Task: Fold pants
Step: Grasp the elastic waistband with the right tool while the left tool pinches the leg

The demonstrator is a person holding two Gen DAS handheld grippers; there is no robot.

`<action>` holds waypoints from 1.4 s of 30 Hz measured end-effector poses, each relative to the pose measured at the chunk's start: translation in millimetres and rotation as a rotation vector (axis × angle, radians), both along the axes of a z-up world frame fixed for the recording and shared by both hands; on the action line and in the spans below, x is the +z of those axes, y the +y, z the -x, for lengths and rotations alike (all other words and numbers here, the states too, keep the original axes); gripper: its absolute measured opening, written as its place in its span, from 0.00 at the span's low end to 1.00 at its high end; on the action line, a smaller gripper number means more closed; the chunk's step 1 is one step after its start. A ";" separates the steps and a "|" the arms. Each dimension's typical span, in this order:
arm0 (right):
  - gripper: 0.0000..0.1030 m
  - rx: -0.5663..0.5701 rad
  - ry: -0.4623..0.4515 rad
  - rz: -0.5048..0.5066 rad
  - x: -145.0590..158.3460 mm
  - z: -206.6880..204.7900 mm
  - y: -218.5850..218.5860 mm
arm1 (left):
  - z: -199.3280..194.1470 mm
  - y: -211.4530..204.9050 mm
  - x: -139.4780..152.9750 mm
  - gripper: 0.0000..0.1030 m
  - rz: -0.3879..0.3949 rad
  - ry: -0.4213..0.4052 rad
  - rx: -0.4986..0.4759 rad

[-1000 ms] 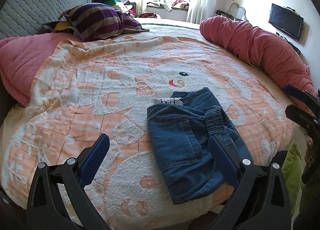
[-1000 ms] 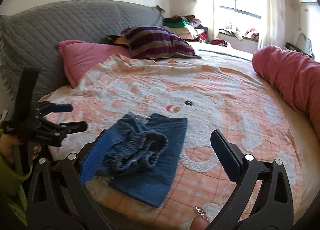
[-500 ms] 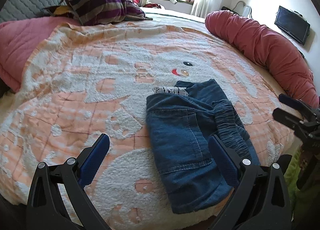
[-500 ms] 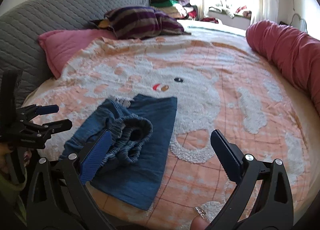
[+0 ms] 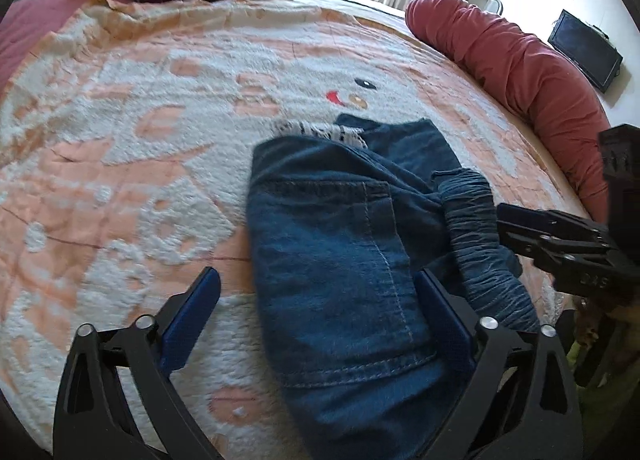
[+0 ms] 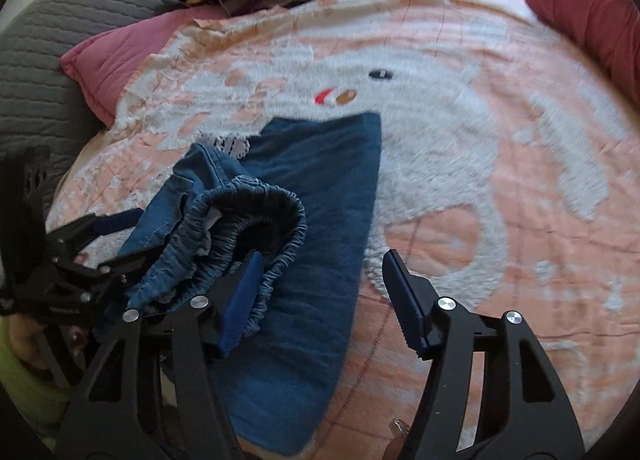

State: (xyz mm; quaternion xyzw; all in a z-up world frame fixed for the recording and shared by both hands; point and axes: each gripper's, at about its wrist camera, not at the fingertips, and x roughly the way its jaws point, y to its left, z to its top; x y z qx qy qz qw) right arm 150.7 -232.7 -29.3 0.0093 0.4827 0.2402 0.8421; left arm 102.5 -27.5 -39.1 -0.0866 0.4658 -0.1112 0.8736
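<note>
On the bed's pink blanket (image 5: 120, 164), both hand-held grippers (image 5: 316, 312) (image 6: 320, 288) straddle the pants (image 5: 340, 260), jaws narrowing, ungripped

The near hem of the pants (image 5: 340, 260) is covered by the left gripper (image 5: 316, 300) frame in the left wrist view, so its lower edge cannot be traced. In the right wrist view, the pants (image 6: 320, 188) run behind the right gripper (image 6: 320, 280), whose left finger (image 6: 240, 300) hides part of the elastic waistband (image 6: 256, 228). Whether that finger touches the waistband cannot be told. Beyond the pants, the blanket (image 6: 500, 140) pattern is smeared by motion blur. The red bolster (image 6: 584, 8), right of the pants, is cut off by the lens edge.
</note>
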 end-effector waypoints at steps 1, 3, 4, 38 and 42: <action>0.54 -0.003 0.008 0.000 -2.9 -2.4 0.3 | -1.5 -1.8 -3.2 0.76 0.017 0.007 -0.010; 0.54 -0.003 0.024 -0.011 -10.1 -6.1 0.0 | -3.1 -4.5 -6.2 0.73 0.023 0.010 -0.016; 0.54 -0.004 0.033 -0.023 -13.2 -7.1 -0.6 | -3.8 -6.6 -6.2 0.71 0.023 0.006 -0.022; 0.11 0.131 -0.233 -0.022 33.6 4.2 46.7 | -12.4 2.6 40.3 0.25 0.029 -0.147 0.007; 0.11 0.130 -0.243 -0.048 42.5 -13.9 60.4 | -25.8 16.5 56.4 0.25 0.002 -0.187 0.033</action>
